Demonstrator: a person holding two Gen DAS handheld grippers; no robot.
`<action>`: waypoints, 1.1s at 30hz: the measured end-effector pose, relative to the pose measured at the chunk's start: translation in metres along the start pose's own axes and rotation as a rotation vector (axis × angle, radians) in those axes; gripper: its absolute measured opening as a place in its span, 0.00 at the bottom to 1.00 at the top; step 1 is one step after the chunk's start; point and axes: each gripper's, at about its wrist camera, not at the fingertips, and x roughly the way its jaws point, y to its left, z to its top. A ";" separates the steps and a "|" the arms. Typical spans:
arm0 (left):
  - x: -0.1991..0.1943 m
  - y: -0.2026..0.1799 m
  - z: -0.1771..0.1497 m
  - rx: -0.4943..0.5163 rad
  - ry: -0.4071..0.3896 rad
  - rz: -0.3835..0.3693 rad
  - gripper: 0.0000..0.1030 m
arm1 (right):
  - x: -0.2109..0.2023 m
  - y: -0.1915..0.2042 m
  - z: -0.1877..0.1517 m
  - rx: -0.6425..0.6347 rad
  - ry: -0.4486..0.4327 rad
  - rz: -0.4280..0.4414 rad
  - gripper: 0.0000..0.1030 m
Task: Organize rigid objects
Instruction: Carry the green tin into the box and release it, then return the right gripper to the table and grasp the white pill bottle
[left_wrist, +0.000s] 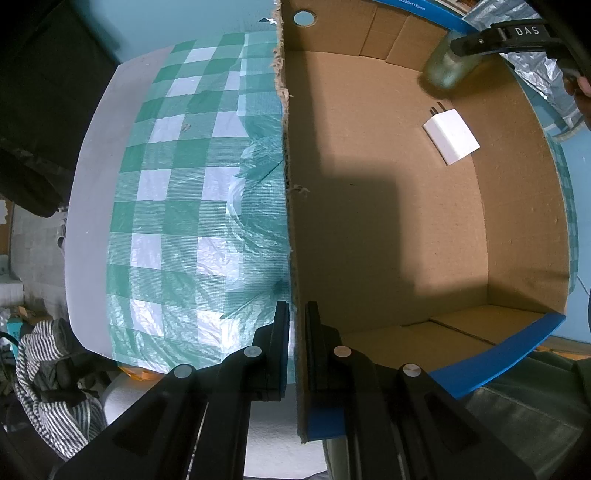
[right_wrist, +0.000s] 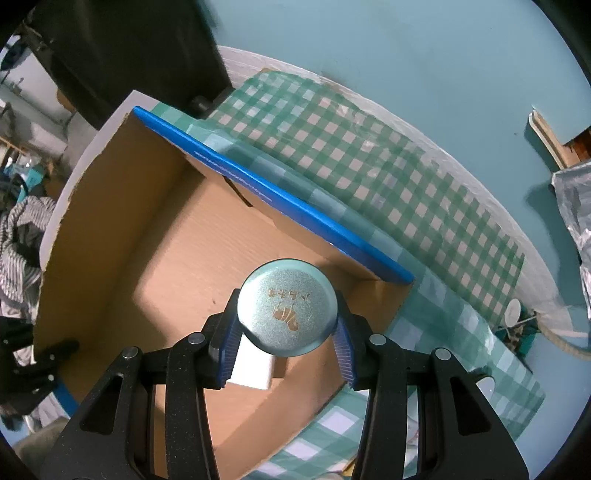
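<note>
An open cardboard box with a blue outside lies on a green checked tablecloth. My left gripper is shut on the box's torn side wall. A white charger plug lies on the box floor. My right gripper is shut on a round silver-green tin with a gold print on its lid, held above the box interior. The tin also shows in the left wrist view, at the far end of the box. The charger lies partly hidden under the tin.
The table's white edge curves at the left, with striped cloth below it. A silver foil bag lies at the right. A small white round object sits by the cloth's right edge.
</note>
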 end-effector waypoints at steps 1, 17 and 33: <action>0.000 0.000 0.000 0.000 -0.001 0.000 0.08 | -0.001 -0.001 0.000 0.004 -0.004 0.004 0.44; -0.001 -0.003 -0.002 0.006 -0.003 0.002 0.08 | -0.025 -0.002 -0.005 0.028 -0.052 0.003 0.58; -0.002 -0.003 -0.001 0.020 -0.006 0.000 0.08 | -0.066 -0.026 -0.034 0.075 -0.087 -0.013 0.67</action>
